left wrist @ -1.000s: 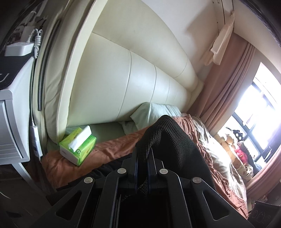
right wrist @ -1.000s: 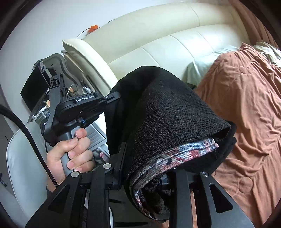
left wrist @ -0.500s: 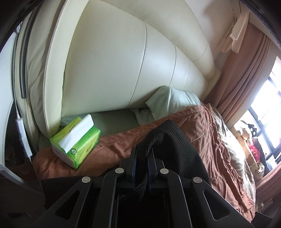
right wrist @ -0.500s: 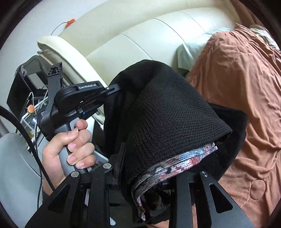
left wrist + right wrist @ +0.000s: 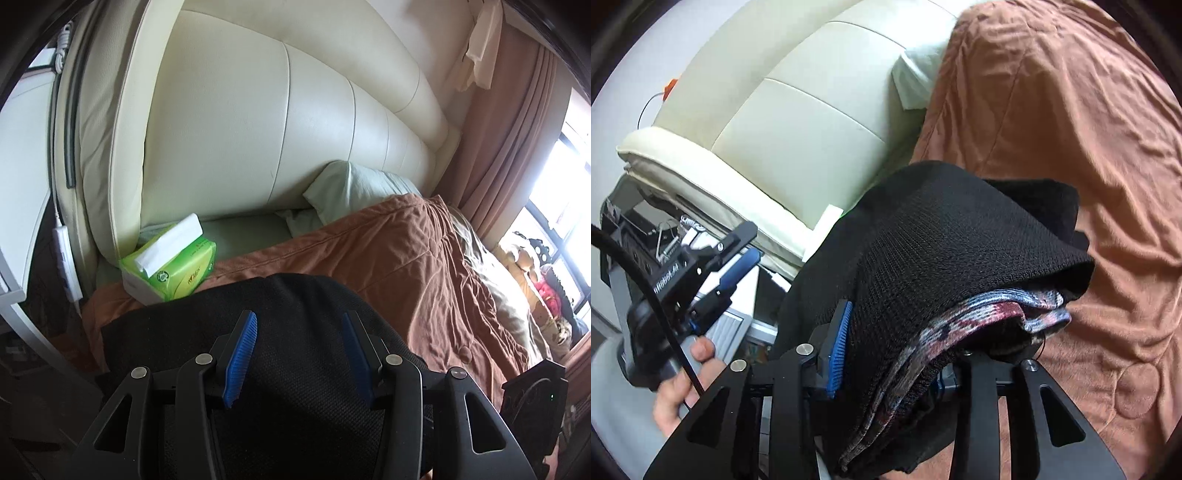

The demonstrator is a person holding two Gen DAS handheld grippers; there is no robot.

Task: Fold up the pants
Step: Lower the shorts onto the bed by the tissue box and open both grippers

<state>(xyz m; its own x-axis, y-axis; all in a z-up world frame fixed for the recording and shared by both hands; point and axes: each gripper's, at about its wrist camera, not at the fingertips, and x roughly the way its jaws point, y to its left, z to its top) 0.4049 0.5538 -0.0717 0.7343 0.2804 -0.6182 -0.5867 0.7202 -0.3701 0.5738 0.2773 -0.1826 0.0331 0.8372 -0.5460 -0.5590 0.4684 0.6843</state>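
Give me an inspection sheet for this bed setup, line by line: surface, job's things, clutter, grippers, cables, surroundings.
Surface: bed with a rumpled brown blanket.
Job's things: black pants lying on the blanket below the left gripper; a bunched fold with a patterned lining shows in the right wrist view.
Clutter: green tissue pack by the headboard; pale pillow.
Grippers: left gripper open, jaws just opened, pads clear of the pants; right gripper has been opening, fabric between its jaws, grip unclear.
Cables: white power strip hanging beside the bed.
Surroundings: cream headboard, pink curtain, window.
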